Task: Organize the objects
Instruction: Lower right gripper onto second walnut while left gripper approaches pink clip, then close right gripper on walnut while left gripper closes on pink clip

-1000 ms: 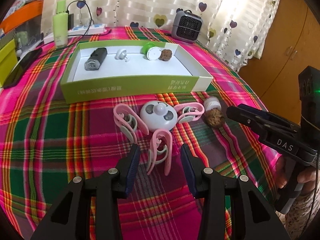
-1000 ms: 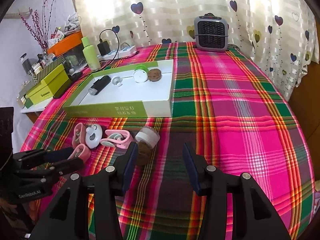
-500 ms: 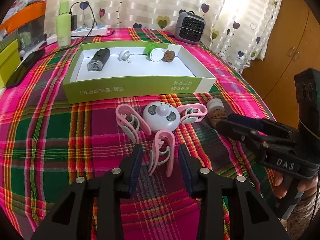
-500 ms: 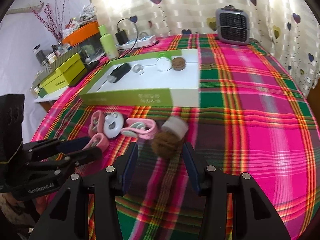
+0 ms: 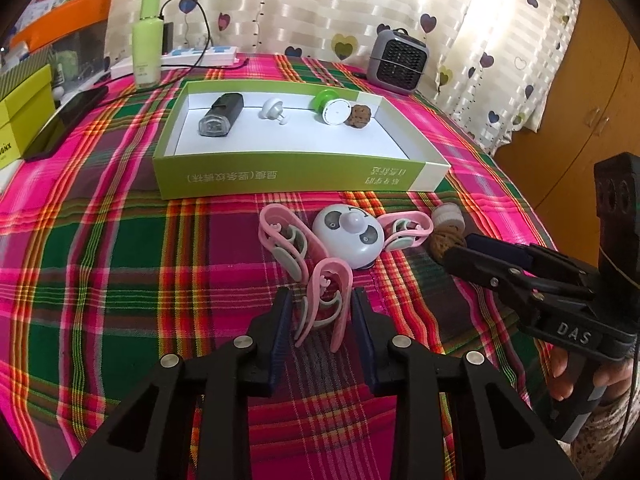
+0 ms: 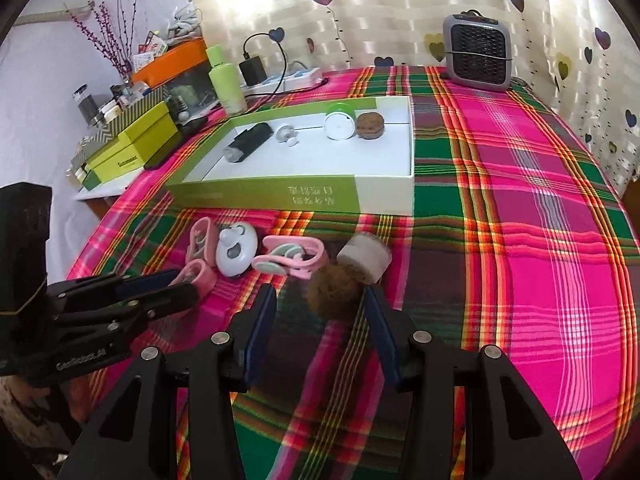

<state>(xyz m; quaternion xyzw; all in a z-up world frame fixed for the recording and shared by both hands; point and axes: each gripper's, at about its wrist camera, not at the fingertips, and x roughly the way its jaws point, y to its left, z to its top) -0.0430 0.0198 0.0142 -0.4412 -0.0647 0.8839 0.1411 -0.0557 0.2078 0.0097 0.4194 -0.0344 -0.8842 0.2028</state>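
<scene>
Organizing: loose items lying on a plaid bench (image 5: 100, 248) in front of a green box (image 5: 288, 178), not yet inside it.
Box: open top, white floor, already holding a dark device (image 5: 222, 114), a white knob (image 5: 274, 109), a green-and-white disc (image 5: 332, 108) and a brown nut (image 5: 359, 114).
Pink toy (image 5: 344, 236): white round body with three looped pink arms, flat on the bench just before the box front.
Handling: likely light moulded plastic, springy arms, smooth body prone to slipping; best taken by one arm, across its width.
Left gripper (image 5: 322, 322): jaws have just been closing around the nearest pink arm, that arm between the pads; contact on both sides not certain, so read as not yet clamped.
Right gripper (image 6: 320, 320): jaws apart, holding nothing, a brown ball (image 6: 332, 288) just ahead of them.
Ball: looks rough and hard, rollable; grip across its middle.
White jar (image 6: 366, 254): on its side, touching the ball.
Hard to tell: ball blurred in the right view; the ball half covered by the right gripper in the left view; a hand (image 5: 580, 372) cut off at the frame edge.
</scene>
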